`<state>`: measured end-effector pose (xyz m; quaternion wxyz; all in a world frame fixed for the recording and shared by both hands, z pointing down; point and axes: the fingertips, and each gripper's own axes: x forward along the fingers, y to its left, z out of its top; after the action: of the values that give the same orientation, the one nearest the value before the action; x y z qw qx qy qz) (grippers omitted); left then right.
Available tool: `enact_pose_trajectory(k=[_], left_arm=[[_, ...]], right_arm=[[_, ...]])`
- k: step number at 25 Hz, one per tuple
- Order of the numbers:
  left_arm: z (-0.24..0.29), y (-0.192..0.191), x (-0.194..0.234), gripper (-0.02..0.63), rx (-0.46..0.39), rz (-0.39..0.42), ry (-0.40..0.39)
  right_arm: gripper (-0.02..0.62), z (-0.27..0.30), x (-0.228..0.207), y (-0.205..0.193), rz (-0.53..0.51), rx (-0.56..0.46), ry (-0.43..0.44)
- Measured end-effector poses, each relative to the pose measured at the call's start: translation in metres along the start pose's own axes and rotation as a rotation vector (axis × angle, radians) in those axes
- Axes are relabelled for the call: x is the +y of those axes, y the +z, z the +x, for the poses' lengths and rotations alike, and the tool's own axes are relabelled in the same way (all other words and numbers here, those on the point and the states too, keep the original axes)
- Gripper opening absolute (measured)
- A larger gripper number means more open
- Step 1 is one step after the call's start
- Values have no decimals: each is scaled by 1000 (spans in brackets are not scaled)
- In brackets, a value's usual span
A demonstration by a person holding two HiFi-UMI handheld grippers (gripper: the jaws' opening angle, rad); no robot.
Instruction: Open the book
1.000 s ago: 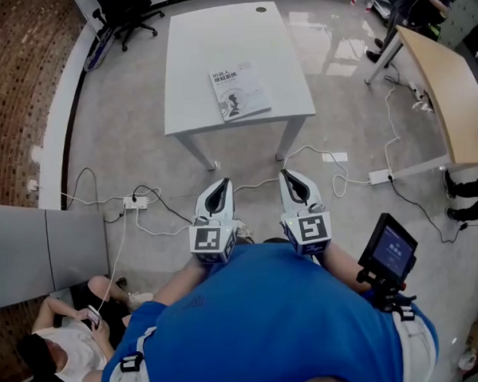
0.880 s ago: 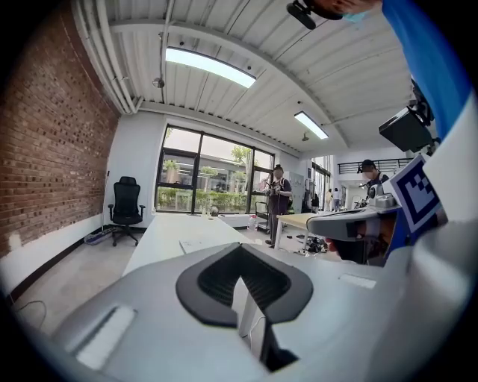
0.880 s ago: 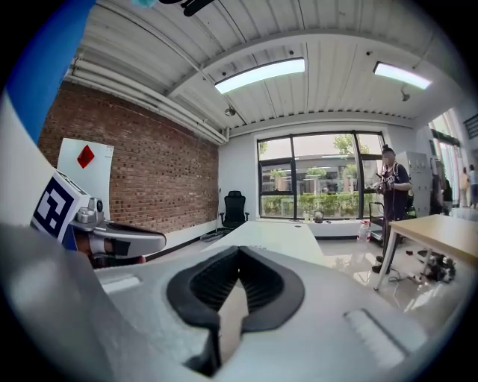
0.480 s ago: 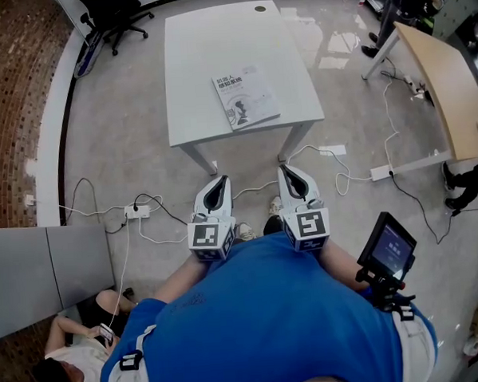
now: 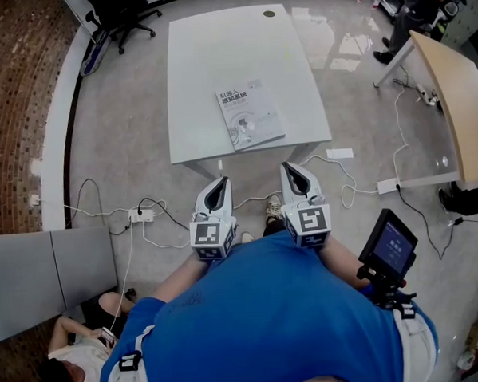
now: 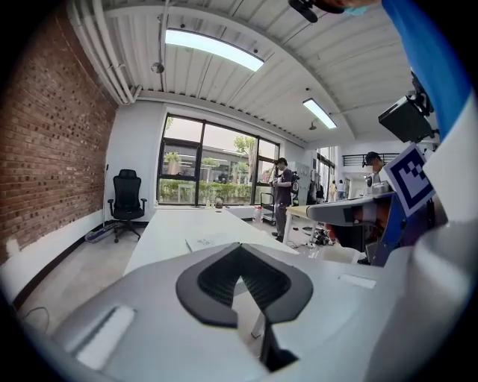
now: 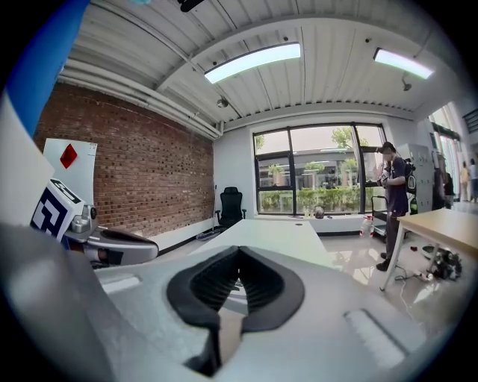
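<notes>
A closed book (image 5: 251, 118) with a pale grey cover lies flat near the front edge of the white table (image 5: 216, 52). In the left gripper view the book (image 6: 205, 242) shows as a thin slab on the tabletop ahead. Both grippers are held side by side just short of the table's front edge, pointing at it. My left gripper (image 5: 222, 181) (image 6: 240, 248) is shut and holds nothing. My right gripper (image 5: 290, 167) (image 7: 239, 251) is also shut and empty. Neither touches the table or the book.
A black office chair (image 5: 122, 13) stands beyond the table's left corner. Cables and a power strip (image 5: 140, 215) lie on the floor under my grippers. A wooden table (image 5: 457, 87) is at the right, a grey partition (image 5: 44, 276) and a seated person (image 5: 79, 346) at the left.
The person has stepped forward, carrying both grippers toward the table. The table and the book now sit closer to the gripper tips. Both pairs of jaws stayed shut.
</notes>
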<state>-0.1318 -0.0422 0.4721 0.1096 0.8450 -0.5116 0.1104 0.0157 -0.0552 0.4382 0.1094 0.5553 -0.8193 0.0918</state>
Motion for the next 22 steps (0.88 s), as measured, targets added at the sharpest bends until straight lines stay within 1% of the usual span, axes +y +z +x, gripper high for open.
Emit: enact_pose_trajectory(k=[5, 9, 14, 22], left_arm=[[46, -7, 9, 6, 62, 8, 42], [60, -21, 7, 6, 96, 23, 64], [104, -27, 6, 6, 165, 23, 88], [135, -61, 15, 6, 271, 39, 74]], right_arm=[[3, 40, -38, 1, 10, 28, 32], [3, 50, -53, -20, 17, 45, 57], [3, 85, -90, -38, 40, 104, 87], [3, 115, -101, -69, 63, 189, 93]])
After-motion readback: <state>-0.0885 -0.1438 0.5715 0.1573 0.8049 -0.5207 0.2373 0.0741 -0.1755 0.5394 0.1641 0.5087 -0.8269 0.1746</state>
